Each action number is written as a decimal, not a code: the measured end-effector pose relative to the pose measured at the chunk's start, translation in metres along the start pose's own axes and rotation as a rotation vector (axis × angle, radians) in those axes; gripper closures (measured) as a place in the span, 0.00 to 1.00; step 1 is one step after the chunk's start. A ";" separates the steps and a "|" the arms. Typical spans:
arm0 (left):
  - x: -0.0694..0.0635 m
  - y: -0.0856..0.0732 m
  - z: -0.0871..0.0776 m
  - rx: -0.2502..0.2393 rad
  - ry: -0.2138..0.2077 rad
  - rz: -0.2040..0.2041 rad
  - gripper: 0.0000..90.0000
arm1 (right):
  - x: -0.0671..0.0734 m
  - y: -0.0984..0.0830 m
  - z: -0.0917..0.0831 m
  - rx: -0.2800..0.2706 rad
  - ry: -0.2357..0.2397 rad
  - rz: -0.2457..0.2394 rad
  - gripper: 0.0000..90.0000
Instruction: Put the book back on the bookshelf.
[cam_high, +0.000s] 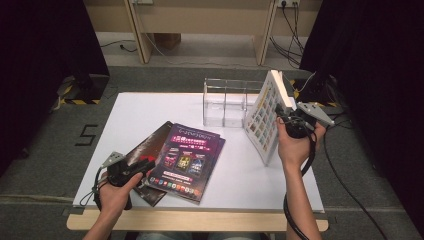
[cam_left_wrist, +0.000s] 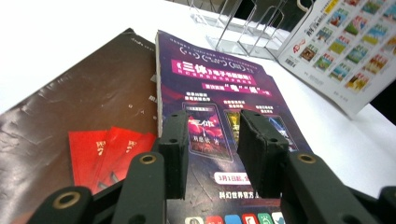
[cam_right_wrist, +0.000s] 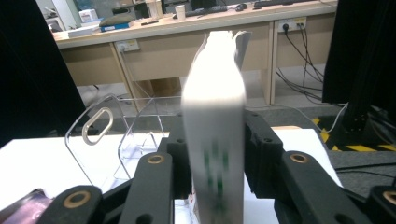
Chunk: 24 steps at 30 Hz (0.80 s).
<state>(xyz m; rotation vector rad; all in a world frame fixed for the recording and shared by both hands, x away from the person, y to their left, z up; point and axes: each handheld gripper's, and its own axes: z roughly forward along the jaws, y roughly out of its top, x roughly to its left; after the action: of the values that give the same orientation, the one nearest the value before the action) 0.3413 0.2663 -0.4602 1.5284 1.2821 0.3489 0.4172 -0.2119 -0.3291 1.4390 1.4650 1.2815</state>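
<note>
My right tool (cam_high: 286, 119) holds a white picture book (cam_high: 263, 118) by its edge — the book stands upright on the table (cam_high: 135, 112), its lower corner on the white top, just to the right of the clear plastic rack (cam_high: 225, 101). In the right gripper view the book (cam_right_wrist: 215, 140) sits between the black jaws, both pads against it. My left tool (cam_high: 145, 166) rests low near the table's front left, jaws apart with nothing between them, over a purple magazine (cam_left_wrist: 219, 93) that lies flat — partly on top of a dark brown magazine (cam_left_wrist: 88, 107).
</note>
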 end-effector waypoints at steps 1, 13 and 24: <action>0.000 0.000 0.000 0.000 0.000 0.000 0.69 | -0.001 -0.001 -0.001 0.001 -0.002 -0.008 0.76; 0.000 -0.001 0.001 0.004 -0.003 0.001 0.69 | -0.001 -0.003 -0.012 0.028 0.000 -0.066 0.80; 0.000 -0.002 0.003 0.012 -0.007 0.001 0.69 | -0.009 -0.004 -0.014 0.047 -0.005 -0.063 0.79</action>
<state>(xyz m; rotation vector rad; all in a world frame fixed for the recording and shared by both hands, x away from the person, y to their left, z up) 0.3419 0.2644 -0.4630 1.5394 1.2800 0.3370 0.4039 -0.2231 -0.3308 1.4135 1.5342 1.2112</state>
